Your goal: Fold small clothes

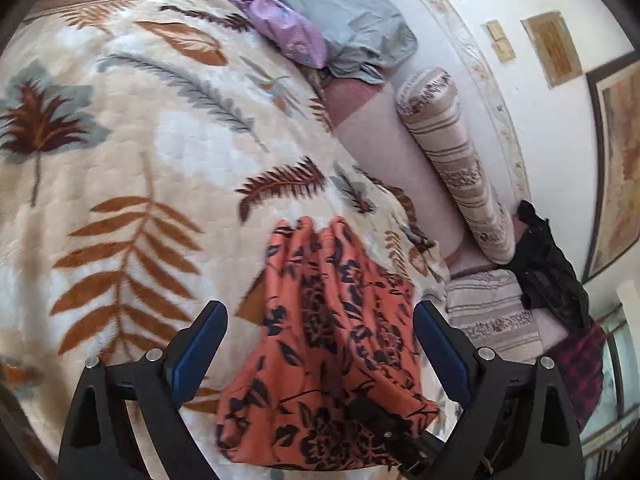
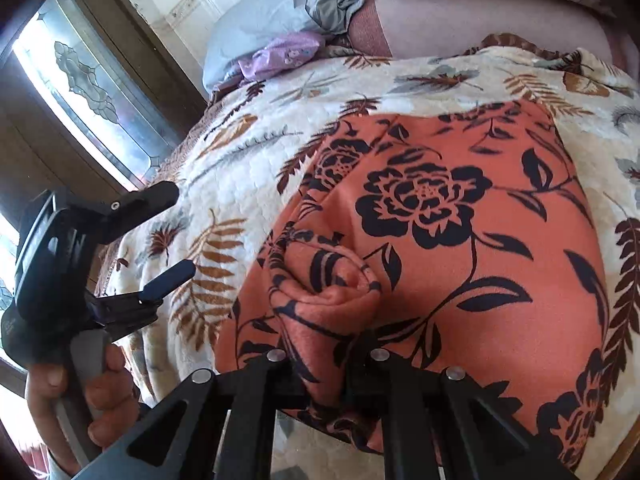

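Observation:
An orange garment with black flowers (image 2: 460,240) hangs over the leaf-print blanket (image 2: 248,160). My right gripper (image 2: 328,344) is shut on a bunched fold of it, and the cloth hides the fingertips. In the left wrist view the same garment (image 1: 320,320) drapes down in front of my left gripper (image 1: 320,344), whose blue-padded fingers (image 1: 200,344) stand wide apart with nothing pressed between them. A dark part of the right gripper (image 1: 380,420) shows at the garment's lower edge. The right wrist view shows the left gripper (image 2: 172,232) open at the left, held by a hand (image 2: 80,392).
A grey-blue pillow (image 1: 352,20) and a purple cloth (image 1: 280,28) lie at the head of the bed. A striped bolster (image 1: 456,160) runs along the wall, with a black garment (image 1: 548,264) and a red plaid cloth (image 1: 580,364) past it. A window (image 2: 80,80) is at the left.

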{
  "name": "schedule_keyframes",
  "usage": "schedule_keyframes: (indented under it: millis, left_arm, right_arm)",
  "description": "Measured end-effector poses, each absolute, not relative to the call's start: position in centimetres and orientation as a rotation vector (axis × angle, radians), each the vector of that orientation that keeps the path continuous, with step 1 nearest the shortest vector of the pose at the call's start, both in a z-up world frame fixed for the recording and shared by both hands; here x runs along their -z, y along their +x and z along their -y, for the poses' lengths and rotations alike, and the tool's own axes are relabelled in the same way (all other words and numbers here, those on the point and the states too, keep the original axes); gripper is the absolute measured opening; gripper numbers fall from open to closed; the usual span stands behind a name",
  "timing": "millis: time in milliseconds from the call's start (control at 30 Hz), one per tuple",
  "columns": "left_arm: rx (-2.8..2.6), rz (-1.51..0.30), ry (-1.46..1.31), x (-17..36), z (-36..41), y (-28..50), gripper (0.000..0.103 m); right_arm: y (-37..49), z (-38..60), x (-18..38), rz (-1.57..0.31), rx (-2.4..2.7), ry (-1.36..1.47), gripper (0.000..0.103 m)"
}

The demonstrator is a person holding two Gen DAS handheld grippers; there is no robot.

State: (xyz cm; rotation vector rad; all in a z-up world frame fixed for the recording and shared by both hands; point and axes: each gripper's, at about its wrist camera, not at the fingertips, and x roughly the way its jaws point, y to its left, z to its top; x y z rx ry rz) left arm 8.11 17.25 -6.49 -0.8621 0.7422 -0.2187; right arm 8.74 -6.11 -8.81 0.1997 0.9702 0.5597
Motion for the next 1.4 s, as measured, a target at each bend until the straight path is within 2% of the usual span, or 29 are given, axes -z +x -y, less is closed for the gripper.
schedule_keyframes:
  millis: [133,333,367,400,433,467,633,733,767,800,833,933,967,1000,1033,1133,1267,1400]
  left_arm:
    - [0.330,-0.858,-0.720,5.5,-13.5,11.6,0.094]
    - [0.336,-1.056,-0.689,8.6,-10.8,17.5,0.093]
    - [0.371,-1.061,-0.685,8.9,-10.5,17.9,0.078]
    - [0.396,-1.077,-0.688,9.2,-10.3,18.3,0.042]
    - [0.397,-1.101,-0.684,9.4,-10.2,18.6,0.026]
    - [0.388,-1.097,-0.673,9.2,-10.4,18.7,0.019]
    - [0.466,-0.919,-0.574,4.6,-11.7,17.0,0.019]
    - [0.415,-1.010,-0.560,7.4,-13.5,18.5,0.023]
    - [0.377,-1.057,-0.548,9.1,-13.9,19.1,0.024]
    - [0.349,-1.108,-0.547,10.9,-14.4,19.5,0.034]
    - [0.368,-1.112,-0.577,11.8,-15.0,19.4,0.034]
    - [0.389,-1.086,-0.657,11.4,-16.2,18.9,0.040]
    - [0.372,-1.072,-0.643,10.9,-16.3,18.8,0.052]
    - [0.329,-1.051,-0.609,10.2,-16.5,18.5,0.065]
    - [0.275,-1.029,-0.570,9.6,-16.7,18.0,0.066]
    - [0.257,-0.988,-0.551,7.9,-17.5,15.7,0.066]
    - [0.316,-0.901,-0.479,4.8,-16.6,10.7,0.065]
    - [0.320,-0.964,-0.394,6.5,-13.4,7.4,0.064]
  right_arm:
    - [7.6,5.8,7.6,-0.911,-0.556,0.199,0.011]
    - [7.0,5.2,7.0,-0.875,-0.565,0.175,0.011]
    - [6.9,5.0,7.1,-0.872,-0.567,0.171,0.011]
    - [6.6,4.9,7.0,-0.870,-0.568,0.167,0.011]
    - [6.5,4.9,6.9,-0.868,-0.571,0.161,0.011]
    - [6.4,4.7,6.8,-0.860,-0.571,0.151,0.011]
    - [5.7,3.5,4.9,-0.805,-0.610,0.133,0.011]
    - [6.0,0.8,6.6,-0.841,-0.605,0.058,0.017]
    - [6.1,0.0,7.8,-0.880,-0.616,0.044,0.022]
    - [6.3,-0.6,9.2,-0.937,-0.634,0.046,0.026]
    - [6.4,-0.8,10.3,-0.980,-0.641,0.053,0.027]
    - [5.7,0.1,10.6,-0.943,-0.653,0.103,0.032]
    - [5.5,0.3,10.5,-0.947,-0.666,0.123,0.040]
    - [5.3,0.4,10.3,-0.953,-0.688,0.142,0.058]
    - [4.9,0.6,9.9,-0.948,-0.714,0.155,0.071]
    - [2.5,1.3,8.6,-0.910,-0.744,0.151,0.073]
    - [0.4,6.1,8.0,-0.894,-0.714,0.279,0.074]
    - [0.2,12.0,7.1,-0.883,-0.612,0.439,0.074]
